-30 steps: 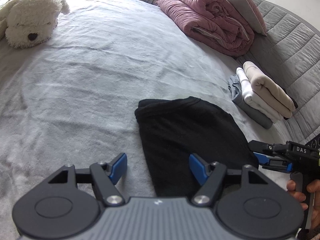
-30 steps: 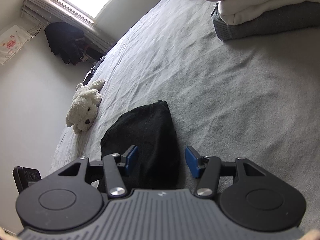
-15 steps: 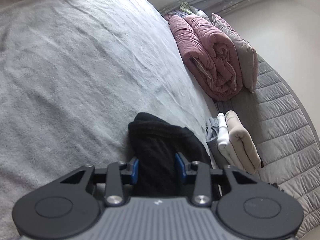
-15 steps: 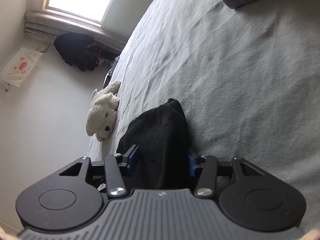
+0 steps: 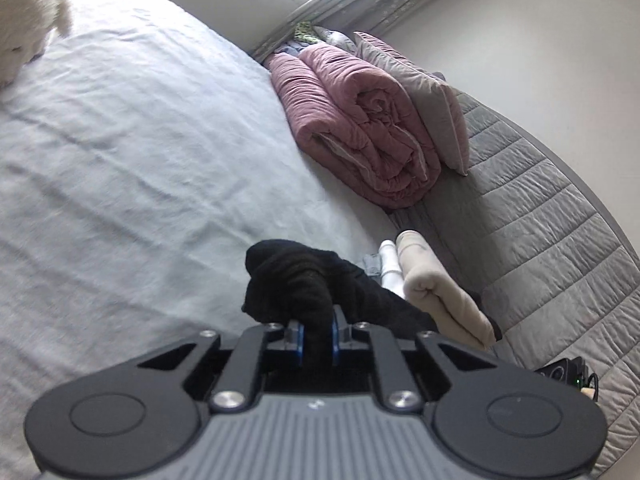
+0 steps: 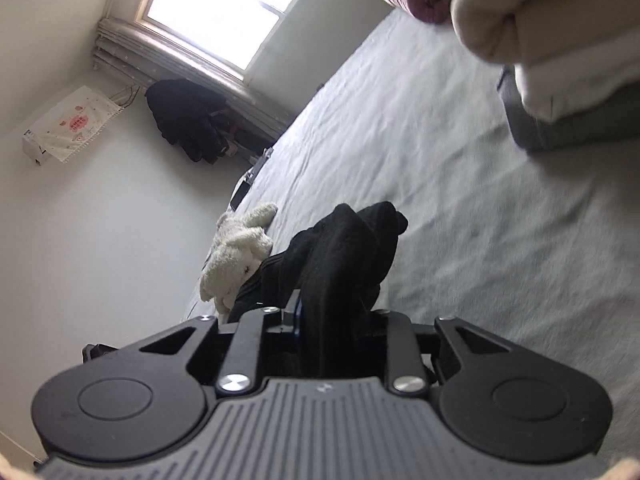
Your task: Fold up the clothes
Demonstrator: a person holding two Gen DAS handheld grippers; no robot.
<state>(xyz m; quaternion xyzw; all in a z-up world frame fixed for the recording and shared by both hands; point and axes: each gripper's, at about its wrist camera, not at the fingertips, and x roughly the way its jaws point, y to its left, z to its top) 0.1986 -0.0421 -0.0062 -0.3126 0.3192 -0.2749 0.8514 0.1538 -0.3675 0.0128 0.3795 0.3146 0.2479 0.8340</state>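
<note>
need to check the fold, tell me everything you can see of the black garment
The black garment is a soft, matte, knit-looking cloth, bunched and creased, not flat. The left gripper and right gripper each have a fold between their closing jaws. It rises from the grey bedsheet, near the folded clothes stack.

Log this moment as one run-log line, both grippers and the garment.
left gripper: closing on black garment | right gripper: closing on same garment | garment: bunched, lifting off grey bed sheet
</note>
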